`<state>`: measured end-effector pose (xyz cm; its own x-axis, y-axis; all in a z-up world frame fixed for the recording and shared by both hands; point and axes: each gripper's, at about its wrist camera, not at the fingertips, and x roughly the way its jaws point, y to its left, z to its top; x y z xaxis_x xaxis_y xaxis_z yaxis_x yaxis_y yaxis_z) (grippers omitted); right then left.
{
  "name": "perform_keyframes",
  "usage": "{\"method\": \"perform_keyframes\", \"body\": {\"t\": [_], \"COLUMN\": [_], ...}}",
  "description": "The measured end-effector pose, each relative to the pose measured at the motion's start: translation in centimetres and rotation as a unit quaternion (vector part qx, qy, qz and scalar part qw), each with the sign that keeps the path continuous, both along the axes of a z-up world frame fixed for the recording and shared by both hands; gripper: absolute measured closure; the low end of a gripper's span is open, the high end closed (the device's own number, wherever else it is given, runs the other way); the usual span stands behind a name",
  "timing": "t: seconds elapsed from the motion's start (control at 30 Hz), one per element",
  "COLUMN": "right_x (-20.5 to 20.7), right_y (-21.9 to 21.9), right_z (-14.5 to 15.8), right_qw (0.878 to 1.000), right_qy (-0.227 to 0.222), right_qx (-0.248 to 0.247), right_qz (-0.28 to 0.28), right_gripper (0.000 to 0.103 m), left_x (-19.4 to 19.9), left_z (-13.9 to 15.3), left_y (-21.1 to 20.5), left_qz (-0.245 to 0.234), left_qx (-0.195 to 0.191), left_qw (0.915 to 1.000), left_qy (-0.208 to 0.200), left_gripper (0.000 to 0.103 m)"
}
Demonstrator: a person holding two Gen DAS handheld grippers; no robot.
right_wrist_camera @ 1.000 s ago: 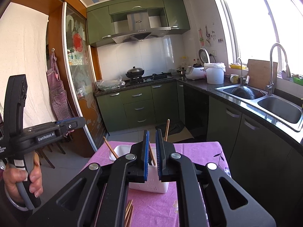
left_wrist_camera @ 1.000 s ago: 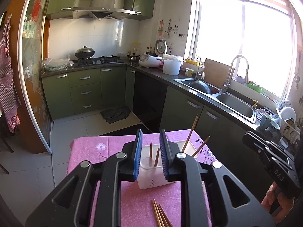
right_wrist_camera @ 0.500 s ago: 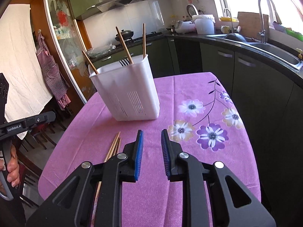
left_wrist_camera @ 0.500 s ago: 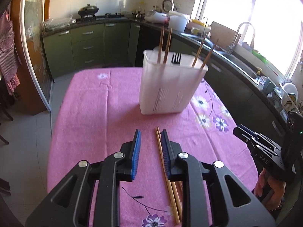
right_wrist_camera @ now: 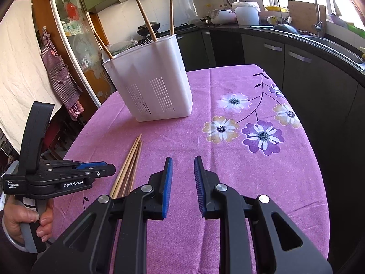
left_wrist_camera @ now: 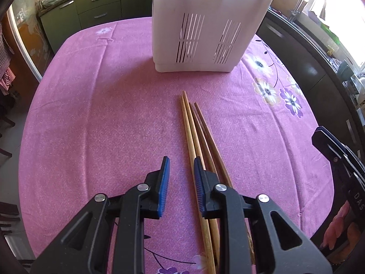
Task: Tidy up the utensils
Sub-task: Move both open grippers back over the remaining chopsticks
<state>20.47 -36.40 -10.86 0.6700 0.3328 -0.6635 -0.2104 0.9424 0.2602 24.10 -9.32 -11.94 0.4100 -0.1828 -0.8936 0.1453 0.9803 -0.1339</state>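
A white slotted utensil holder (left_wrist_camera: 209, 22) stands at the far middle of the pink tablecloth; in the right wrist view (right_wrist_camera: 150, 80) it holds several chopsticks (right_wrist_camera: 146, 20) and a fork. Several wooden chopsticks (left_wrist_camera: 194, 132) lie side by side on the cloth in front of it, also in the right wrist view (right_wrist_camera: 129, 166). My left gripper (left_wrist_camera: 181, 166) is open and empty, low over the cloth, its right finger over the chopsticks' near part. My right gripper (right_wrist_camera: 182, 166) is open and empty, to the right of the chopsticks. The left gripper also shows in the right wrist view (right_wrist_camera: 100, 169).
The pink flowered tablecloth (right_wrist_camera: 262, 137) covers a small table (left_wrist_camera: 91, 114). Dark green cabinets (right_wrist_camera: 296, 64) and a sink counter (right_wrist_camera: 330, 38) run along the right. A stove counter (left_wrist_camera: 91, 4) stands behind. An apron (right_wrist_camera: 59, 68) hangs at the left.
Both grippers have come down and closer to the table, from above the holder to just over the cloth. The left gripper now sits over the loose chopsticks. Both have opened wider.
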Motion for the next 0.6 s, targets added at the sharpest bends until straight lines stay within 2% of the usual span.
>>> {"method": "perform_keyframes", "body": {"t": [0.27, 0.5, 0.57, 0.6], "right_x": [0.4, 0.5, 0.5, 0.4], "right_y": [-0.2, -0.3, -0.2, -0.2], "right_z": [-0.7, -0.8, -0.9, -0.9], "right_qw": [1.0, 1.0, 1.0, 1.0], "right_qy": [0.013, 0.015, 0.015, 0.015], "right_qx": [0.005, 0.005, 0.005, 0.004], "right_qz": [-0.001, -0.002, -0.001, 0.0], "right_gripper": [0.083, 0.083, 0.074, 0.074], "left_x": [0.7, 1.4, 1.5, 1.7], "left_z": [-0.5, -0.9, -1.0, -1.0], "left_y": [-0.8, -1.5, -1.5, -1.6], "left_qz": [-0.006, -0.002, -0.001, -0.001], "left_qx": [0.007, 0.03, 0.034, 0.035], "left_qw": [1.0, 0.9995, 0.9994, 0.9994], "left_qy": [0.003, 0.005, 0.004, 0.003], "left_gripper": [0.082, 0.082, 0.082, 0.082]}}
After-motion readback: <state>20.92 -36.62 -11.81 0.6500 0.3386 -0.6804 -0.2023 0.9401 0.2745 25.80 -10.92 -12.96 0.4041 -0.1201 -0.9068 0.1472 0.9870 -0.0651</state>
